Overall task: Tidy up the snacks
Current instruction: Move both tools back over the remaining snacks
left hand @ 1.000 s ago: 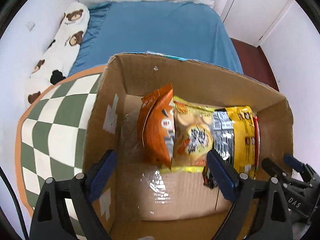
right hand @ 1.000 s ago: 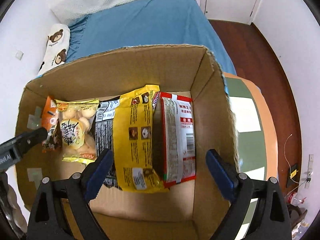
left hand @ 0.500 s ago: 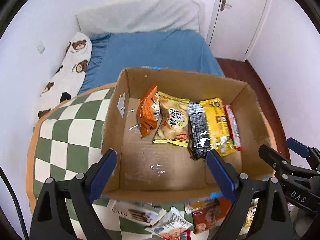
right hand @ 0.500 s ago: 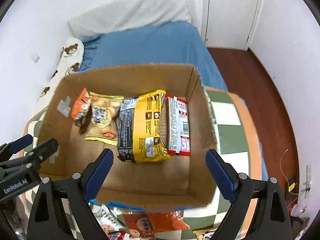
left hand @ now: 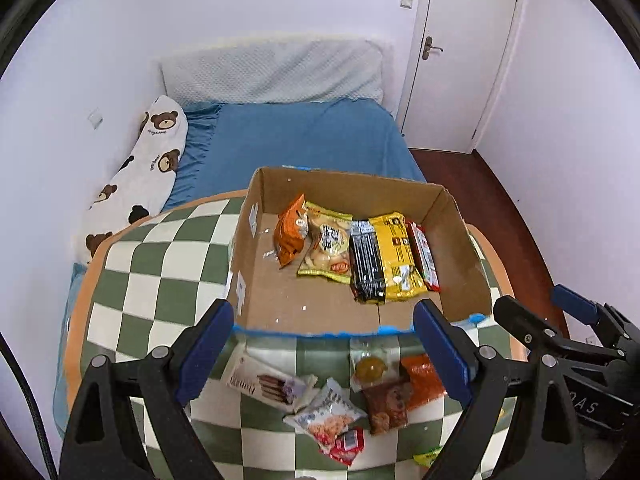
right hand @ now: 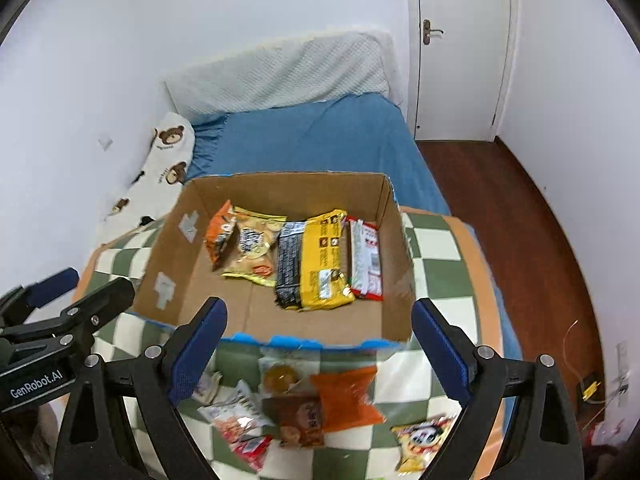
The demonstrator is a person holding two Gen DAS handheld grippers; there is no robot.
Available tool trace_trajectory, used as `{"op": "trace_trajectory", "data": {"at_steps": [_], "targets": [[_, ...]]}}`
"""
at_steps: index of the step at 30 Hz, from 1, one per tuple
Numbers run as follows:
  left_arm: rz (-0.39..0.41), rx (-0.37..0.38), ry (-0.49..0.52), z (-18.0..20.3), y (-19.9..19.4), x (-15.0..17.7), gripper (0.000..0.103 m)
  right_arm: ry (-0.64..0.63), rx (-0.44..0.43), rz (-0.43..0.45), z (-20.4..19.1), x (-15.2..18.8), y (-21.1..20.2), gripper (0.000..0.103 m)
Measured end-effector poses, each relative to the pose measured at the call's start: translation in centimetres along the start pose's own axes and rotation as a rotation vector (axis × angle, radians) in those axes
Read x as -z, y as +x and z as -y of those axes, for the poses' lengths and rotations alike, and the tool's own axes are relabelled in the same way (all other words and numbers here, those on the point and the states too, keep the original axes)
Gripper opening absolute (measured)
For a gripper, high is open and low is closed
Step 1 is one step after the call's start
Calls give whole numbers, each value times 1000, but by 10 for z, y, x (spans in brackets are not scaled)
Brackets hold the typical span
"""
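Both the left gripper [left hand: 322, 344] and the right gripper [right hand: 318, 340] hang released and empty above the table [left hand: 160, 280]. Five packets stand filed along the cardboard box's [left hand: 460, 240] far right; loose snacks [left hand: 324, 412] wait nearby, probably next.

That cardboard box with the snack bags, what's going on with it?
A person holding two grabber tools is sorting snacks into the cardboard box on a checkered table. Five packets already lie in a row inside, among them an orange bag and a yellow pack. More loose snacks wait on the table in front of the box. The left gripper and right gripper are both open and empty, hovering above that pile.
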State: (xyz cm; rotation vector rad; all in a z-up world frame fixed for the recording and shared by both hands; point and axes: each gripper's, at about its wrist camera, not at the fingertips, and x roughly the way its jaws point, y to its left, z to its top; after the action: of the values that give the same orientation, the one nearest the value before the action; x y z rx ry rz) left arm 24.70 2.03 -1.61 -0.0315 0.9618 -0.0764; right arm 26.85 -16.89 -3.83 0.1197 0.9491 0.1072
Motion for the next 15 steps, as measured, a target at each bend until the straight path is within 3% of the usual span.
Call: {"op": "trace_trajectory", "data": {"at_steps": [4, 8, 13, 15], "targets": [[-31, -19, -6, -4, 1, 20, 92, 24, -16, -27, 3, 19, -7, 95], [-145, -32, 5, -10, 32, 54, 92, 71, -34, -128, 17, 46, 14, 95], [-331, -76, 247, 15, 103, 103, 92, 121, -46, -296, 41, 93, 63, 95], [-405, -84, 338, 26, 131, 120, 92, 144, -37, -345, 52, 110, 80, 85]]}}
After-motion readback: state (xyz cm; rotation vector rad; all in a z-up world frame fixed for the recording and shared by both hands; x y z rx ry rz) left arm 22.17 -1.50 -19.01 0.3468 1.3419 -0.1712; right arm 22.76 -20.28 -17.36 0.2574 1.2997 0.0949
